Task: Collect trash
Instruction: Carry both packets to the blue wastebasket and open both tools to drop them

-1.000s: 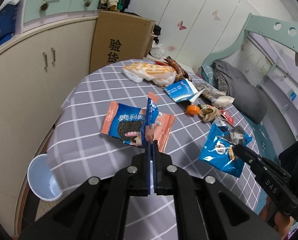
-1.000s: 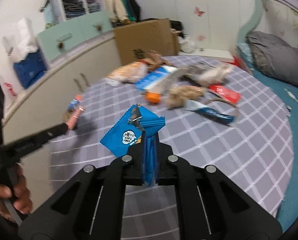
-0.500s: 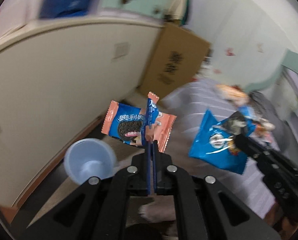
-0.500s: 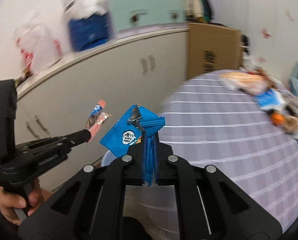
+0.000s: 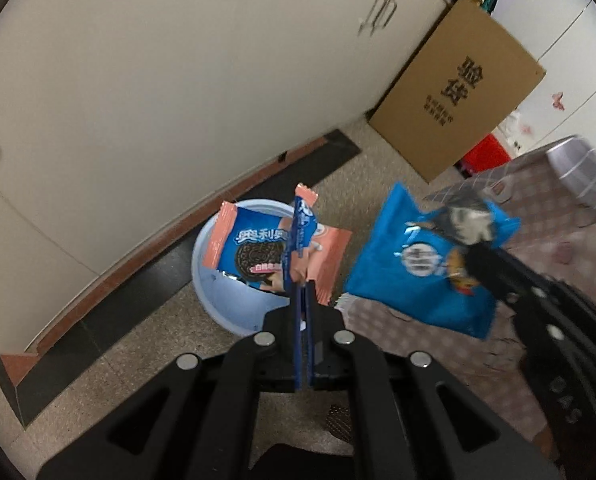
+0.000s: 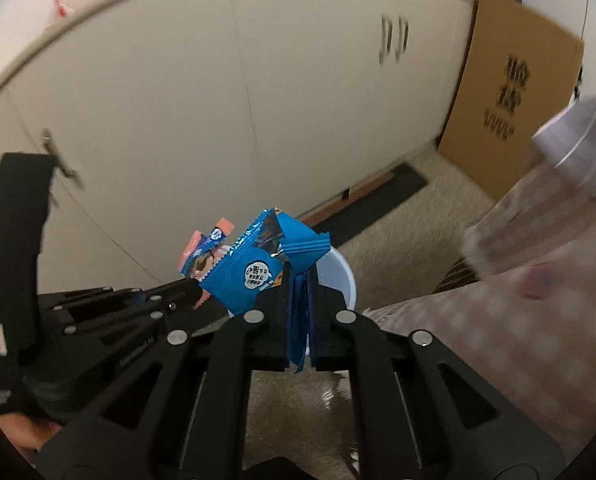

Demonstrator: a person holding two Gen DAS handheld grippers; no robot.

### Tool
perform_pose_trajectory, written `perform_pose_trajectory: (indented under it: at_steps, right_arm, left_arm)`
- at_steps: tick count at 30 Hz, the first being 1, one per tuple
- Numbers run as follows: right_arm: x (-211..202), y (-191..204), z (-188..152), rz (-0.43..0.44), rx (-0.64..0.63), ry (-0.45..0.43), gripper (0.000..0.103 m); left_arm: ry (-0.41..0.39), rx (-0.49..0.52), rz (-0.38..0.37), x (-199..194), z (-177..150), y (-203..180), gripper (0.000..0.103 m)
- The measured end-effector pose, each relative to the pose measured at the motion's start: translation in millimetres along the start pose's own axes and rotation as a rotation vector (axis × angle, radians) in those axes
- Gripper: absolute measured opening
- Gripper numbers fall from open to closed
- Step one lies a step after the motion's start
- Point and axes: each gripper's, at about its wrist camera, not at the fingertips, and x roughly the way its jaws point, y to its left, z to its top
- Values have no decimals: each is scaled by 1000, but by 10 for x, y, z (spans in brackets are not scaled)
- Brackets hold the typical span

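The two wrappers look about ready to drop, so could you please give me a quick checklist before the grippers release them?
1. Left gripper shut on the Oreo wrapper: ok.
2. Right gripper shut on the blue wrapper: ok.
3. Oreo wrapper over the bin: ok.
4. Blue wrapper fully over the bin opening: cannot tell.
5. Bin upright on the floor: ok.

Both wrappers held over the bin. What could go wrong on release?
1. Blue snack bag in the right gripper hangs off to the side of the bin in the left wrist view; it may land on the floor.
2. Oreo wrapper is light and could drift past the rim.
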Motion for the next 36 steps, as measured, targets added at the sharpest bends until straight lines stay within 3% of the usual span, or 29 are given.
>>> perform_pose_trajectory:
  at_steps: [6, 13, 15, 16, 18, 22, 36]
  right_arm:
    - [700, -269, -125, -47, 57, 92, 6]
    - [1092, -440, -250, -104, 64, 108, 6]
    - [1153, -453, -262, -109, 67, 104, 6]
    - [1184, -451, -269, -107, 74, 104, 6]
    - [1240, -462, -275, -106, 89, 103, 6]
    - [1361, -465, -278, -77, 124, 125, 6]
    - [1651, -317, -167, -8, 140, 150, 7]
  left_arm:
    - [83, 68, 9, 797, 6, -32, 2]
    - [133, 40, 4, 1367, 49, 25, 6]
    - [153, 21, -9, 1467, 72, 51, 14]
    - [160, 8, 4, 1513, 93, 66, 30]
    - [147, -6, 36, 1566, 123, 102, 53]
    - [116, -21, 65, 1516, 147, 170, 64]
    - [53, -118, 89, 1277, 213, 474, 65]
